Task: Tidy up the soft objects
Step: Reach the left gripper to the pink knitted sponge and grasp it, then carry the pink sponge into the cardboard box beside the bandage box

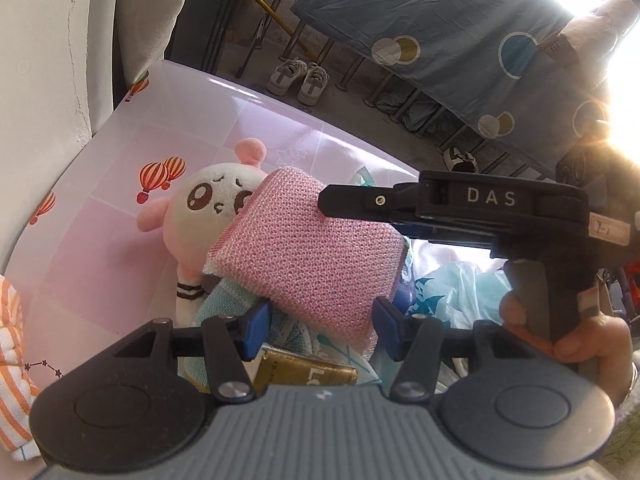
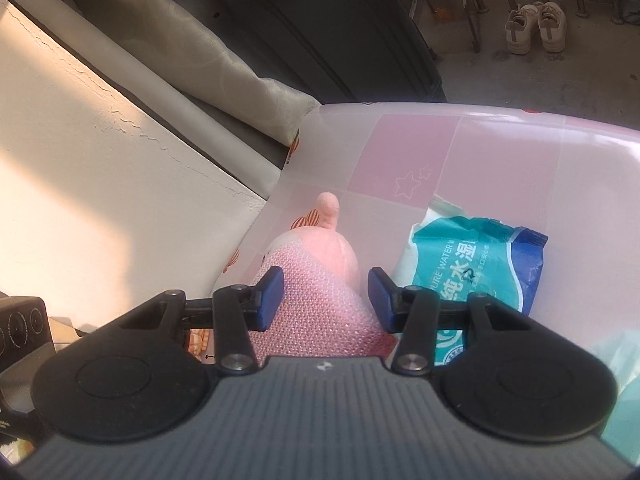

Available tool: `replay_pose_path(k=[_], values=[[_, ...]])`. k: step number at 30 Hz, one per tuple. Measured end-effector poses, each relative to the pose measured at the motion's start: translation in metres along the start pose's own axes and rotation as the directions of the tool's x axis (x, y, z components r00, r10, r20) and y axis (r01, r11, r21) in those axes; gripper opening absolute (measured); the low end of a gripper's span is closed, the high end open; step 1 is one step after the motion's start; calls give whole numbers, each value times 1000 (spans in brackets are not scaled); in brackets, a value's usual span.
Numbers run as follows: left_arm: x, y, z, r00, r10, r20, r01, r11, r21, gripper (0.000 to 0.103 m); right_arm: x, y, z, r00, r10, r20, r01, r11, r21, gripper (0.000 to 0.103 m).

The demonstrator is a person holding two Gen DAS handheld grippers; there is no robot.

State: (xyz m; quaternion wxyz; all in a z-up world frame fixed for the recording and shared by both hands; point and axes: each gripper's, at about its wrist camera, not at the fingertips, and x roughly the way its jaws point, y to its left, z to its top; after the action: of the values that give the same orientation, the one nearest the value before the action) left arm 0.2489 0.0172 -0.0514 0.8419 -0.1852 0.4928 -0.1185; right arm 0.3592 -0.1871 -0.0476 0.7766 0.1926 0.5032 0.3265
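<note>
A pink mesh sponge (image 1: 308, 248) hangs tilted above a pile of soft things. Its near end sits between the blue pads of my left gripper (image 1: 320, 328), which touch both its sides. My right gripper (image 1: 340, 208) comes in from the right, held by a hand (image 1: 568, 340), with one finger lying over the sponge's far edge. In the right wrist view the sponge (image 2: 320, 312) fills the gap of the right gripper (image 2: 324, 300), pads against it. A white-and-pink plush toy (image 1: 208, 204) lies behind and under the sponge, with its pink back (image 2: 332, 248) showing.
A teal wet-wipes pack (image 2: 476, 272) lies right of the plush on the pink checked table cover (image 2: 500, 160). A gold packet (image 1: 304, 372), a teal striped cloth (image 1: 224, 304) and an orange striped cloth (image 1: 12, 340) lie nearby. The wall is at left. Shoes (image 1: 298, 78) stand on the floor beyond.
</note>
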Motion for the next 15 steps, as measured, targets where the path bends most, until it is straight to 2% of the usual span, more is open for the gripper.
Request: replay_pose_path(k=[7,15], values=[[-11,-8,-1,1000,-3,21,3,1000,-15,56,-17,4,-9,1000,-7,1,7,1000,27,37],[-58,-39,-1,995,-18,99,15,999,30,56,-75,25,-20,996,6,88,-12,998,68,36]])
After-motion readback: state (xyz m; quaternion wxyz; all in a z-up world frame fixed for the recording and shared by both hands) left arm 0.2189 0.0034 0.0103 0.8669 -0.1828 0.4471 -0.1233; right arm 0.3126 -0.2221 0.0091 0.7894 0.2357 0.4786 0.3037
